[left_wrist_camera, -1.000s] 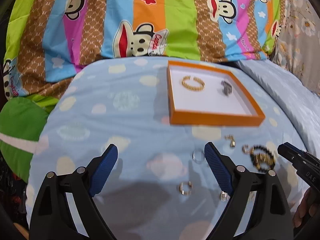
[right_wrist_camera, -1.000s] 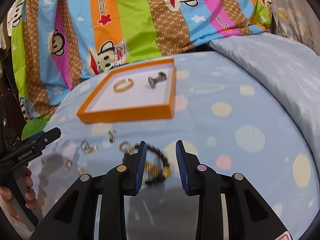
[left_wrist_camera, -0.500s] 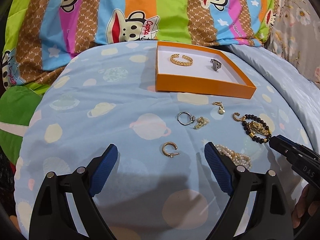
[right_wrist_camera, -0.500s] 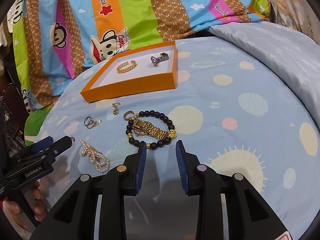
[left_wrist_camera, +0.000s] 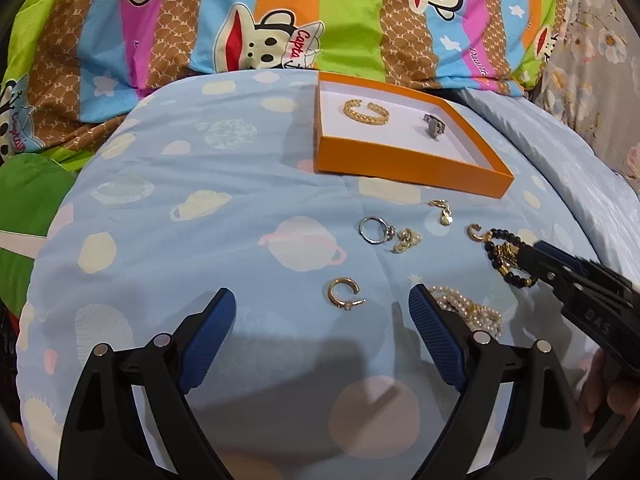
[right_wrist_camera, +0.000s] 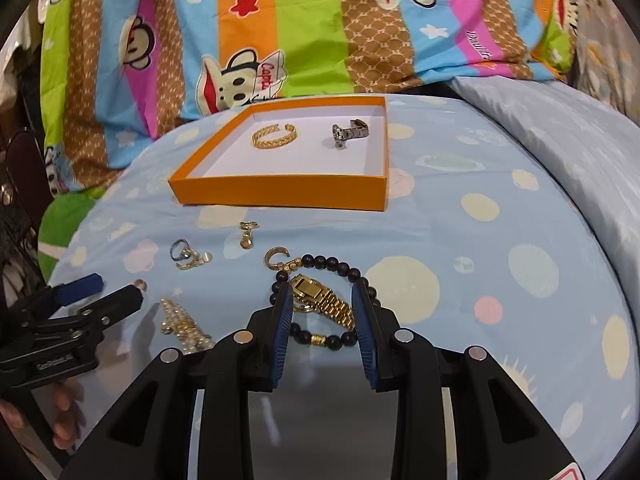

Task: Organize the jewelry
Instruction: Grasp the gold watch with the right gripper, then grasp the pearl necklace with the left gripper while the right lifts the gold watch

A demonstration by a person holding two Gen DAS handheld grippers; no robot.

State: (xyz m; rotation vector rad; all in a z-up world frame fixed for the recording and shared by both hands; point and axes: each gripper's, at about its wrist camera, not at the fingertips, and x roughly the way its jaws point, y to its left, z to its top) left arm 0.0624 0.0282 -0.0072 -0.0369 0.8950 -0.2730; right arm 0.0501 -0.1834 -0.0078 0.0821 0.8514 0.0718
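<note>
An orange tray point(left_wrist_camera: 404, 162) point(right_wrist_camera: 280, 190) on the blue bedspread holds a gold bangle point(right_wrist_camera: 275, 136) and a silver piece point(right_wrist_camera: 350, 131). Loose jewelry lies in front of it: a gold watch point(right_wrist_camera: 322, 298) inside a black bead bracelet point(right_wrist_camera: 332, 266), a pearl bracelet point(left_wrist_camera: 468, 308) point(right_wrist_camera: 184, 322), a silver ring point(left_wrist_camera: 374, 230), gold hoops point(left_wrist_camera: 344, 292) point(right_wrist_camera: 276, 258) and a pendant point(right_wrist_camera: 247, 236). My right gripper point(right_wrist_camera: 322, 300) is partly open, its fingers straddling the watch. My left gripper point(left_wrist_camera: 320, 308) is wide open and empty, just short of the gold hoop.
A bright striped monkey-print quilt point(left_wrist_camera: 280, 20) is bunched behind the tray. A pale blue pillow point(right_wrist_camera: 580, 140) lies to the right. The bed drops off at the left, by a green cushion point(left_wrist_camera: 28, 196).
Both grippers drew back and then moved forward again. My right gripper came down over the watch, which now sits between its fingers. Jaw openings are unchanged.
</note>
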